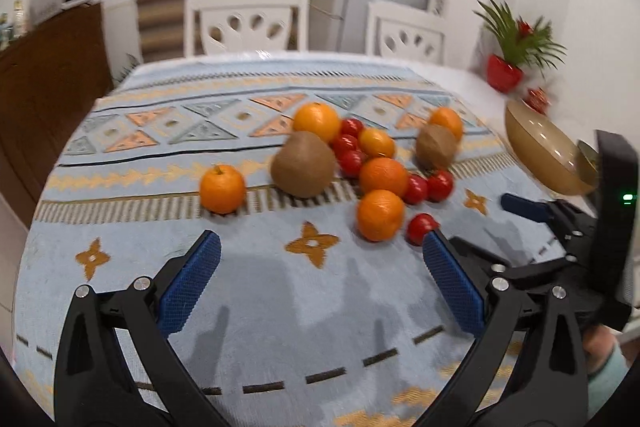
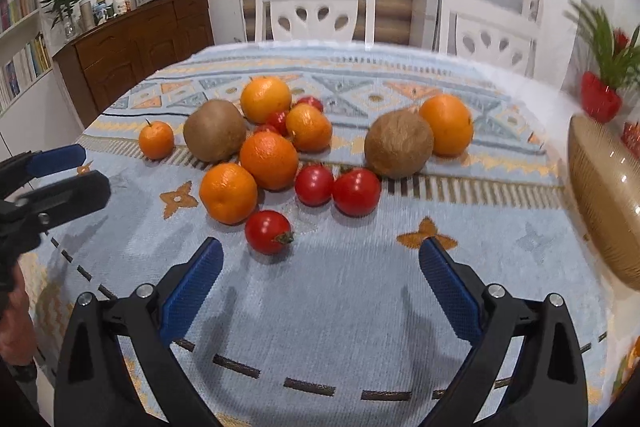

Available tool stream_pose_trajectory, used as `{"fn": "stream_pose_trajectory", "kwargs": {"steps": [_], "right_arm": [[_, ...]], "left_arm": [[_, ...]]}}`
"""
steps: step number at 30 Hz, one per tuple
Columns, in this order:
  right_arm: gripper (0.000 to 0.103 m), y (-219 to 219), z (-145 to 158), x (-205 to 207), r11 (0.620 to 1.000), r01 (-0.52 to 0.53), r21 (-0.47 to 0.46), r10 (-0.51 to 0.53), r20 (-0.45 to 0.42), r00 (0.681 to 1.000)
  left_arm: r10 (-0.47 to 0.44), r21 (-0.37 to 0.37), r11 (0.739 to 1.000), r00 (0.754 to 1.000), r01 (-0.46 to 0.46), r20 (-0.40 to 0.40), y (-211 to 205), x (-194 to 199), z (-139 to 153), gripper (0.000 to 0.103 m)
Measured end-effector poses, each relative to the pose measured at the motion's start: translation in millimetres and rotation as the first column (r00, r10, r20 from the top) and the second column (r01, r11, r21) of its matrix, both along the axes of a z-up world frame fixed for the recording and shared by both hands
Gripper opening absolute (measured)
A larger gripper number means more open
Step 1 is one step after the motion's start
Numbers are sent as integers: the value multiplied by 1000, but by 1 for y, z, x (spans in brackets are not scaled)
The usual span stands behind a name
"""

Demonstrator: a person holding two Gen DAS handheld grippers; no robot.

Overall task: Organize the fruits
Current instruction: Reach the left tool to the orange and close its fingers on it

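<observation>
Just ahead of your wide-open right gripper, slightly left of centre, sat the round red tomato; your left gripper, equally wide, stood farther off.

Left wrist view: rides on my left hand-held gripper, low over the table, facing forward along its fingers toward the white chairs at the far edge.

Right wrist view: rides on my right hand-held gripper, same low height and heading, set to the right of the first.

Shared ground: the fruit pile mid-table, the chairs, the bowl at right. Each view catches the other gripper at its edge.
</observation>
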State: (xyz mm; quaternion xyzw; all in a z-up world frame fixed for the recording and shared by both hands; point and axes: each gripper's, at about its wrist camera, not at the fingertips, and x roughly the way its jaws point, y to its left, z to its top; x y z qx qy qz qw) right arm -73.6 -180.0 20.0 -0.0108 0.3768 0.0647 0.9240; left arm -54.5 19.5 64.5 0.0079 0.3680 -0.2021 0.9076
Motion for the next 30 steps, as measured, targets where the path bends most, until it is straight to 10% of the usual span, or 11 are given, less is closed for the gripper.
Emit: {"fn": "stream_pose_trajectory", "kwargs": {"steps": [13,30], "right_arm": [[78,4,-6,15,998,-44,-35,41,-67,997],[53,17,-13,33,995,-96,-22,93,-112,989]], "left_arm": [[-266,-14,964,960,266,-92,-34,47,-18,86],[-301,-162,950,925,268,-232,-37,75,-49,65]]}}
